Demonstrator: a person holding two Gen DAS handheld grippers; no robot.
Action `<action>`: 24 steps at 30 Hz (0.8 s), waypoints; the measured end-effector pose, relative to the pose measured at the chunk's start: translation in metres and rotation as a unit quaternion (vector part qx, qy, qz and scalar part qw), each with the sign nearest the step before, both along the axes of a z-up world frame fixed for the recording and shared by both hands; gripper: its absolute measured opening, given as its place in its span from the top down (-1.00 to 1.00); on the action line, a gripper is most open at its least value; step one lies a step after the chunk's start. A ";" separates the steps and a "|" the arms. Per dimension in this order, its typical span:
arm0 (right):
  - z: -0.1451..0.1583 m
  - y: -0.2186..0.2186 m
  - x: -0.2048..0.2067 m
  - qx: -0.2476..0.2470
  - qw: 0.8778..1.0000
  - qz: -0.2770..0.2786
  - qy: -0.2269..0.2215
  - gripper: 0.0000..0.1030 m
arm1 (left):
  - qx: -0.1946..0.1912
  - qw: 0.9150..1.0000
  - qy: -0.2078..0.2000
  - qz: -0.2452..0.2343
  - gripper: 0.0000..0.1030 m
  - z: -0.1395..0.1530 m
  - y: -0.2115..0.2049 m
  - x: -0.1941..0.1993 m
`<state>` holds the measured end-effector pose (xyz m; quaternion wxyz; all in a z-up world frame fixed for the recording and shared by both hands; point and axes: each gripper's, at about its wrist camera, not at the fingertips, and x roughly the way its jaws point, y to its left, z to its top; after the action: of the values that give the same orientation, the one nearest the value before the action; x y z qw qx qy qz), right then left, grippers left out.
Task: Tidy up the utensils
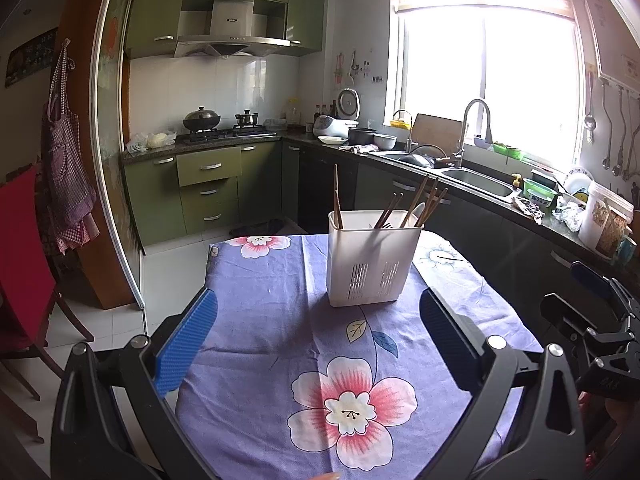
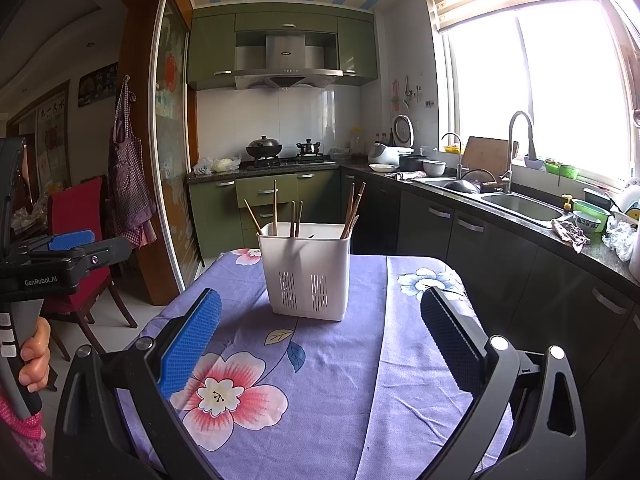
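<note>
White plastic holder (image 1: 374,258) on the floral tablecloth (image 1: 280,320) already contains every visible chopstick (image 2: 275,208), while left gripper (image 1: 318,338) and right gripper (image 2: 320,338) hover spread, empty.

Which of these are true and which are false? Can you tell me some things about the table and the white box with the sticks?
1. The white box stands upright on the flowery cloth. True.
2. The chopsticks are lying flat on the table. False: they stand inside the box, poking out of the top.
3. Both sets of tongs are open and holding nothing: the left tongs and the right tongs. True.
4. The right tongs are touching the box. False: they are apart from it, with bare cloth between.
5. A lidded pot sits on the stove behind the table. True.
</note>
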<state>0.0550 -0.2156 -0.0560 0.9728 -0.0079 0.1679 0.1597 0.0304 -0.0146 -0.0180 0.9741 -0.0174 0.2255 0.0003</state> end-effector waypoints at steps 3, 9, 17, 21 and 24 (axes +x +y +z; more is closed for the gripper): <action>-0.001 0.000 0.002 -0.001 1.000 0.000 0.002 -0.91 | 0.001 1.000 0.002 0.001 -0.87 -0.001 -0.001 0.001; -0.004 0.001 0.005 -0.002 1.000 0.000 0.006 -0.91 | 0.006 1.000 0.000 0.005 -0.87 -0.001 -0.002 0.001; -0.006 0.000 0.010 -0.004 1.000 0.000 0.010 -0.91 | 0.001 1.000 -0.003 -0.006 -0.87 -0.004 -0.002 0.004; -0.008 0.000 0.013 -0.003 1.000 0.001 0.015 -0.91 | -0.006 1.000 0.002 -0.008 -0.87 -0.005 0.000 0.008; -0.011 0.000 0.017 -0.003 1.000 -0.001 0.019 -0.91 | 0.001 1.000 0.015 -0.002 -0.87 -0.009 0.000 0.014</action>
<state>0.0718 -0.2159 -0.0668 0.9695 -0.0080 0.1871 0.1579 0.0440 -0.0144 -0.0271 0.9706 -0.0157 0.2401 -0.0015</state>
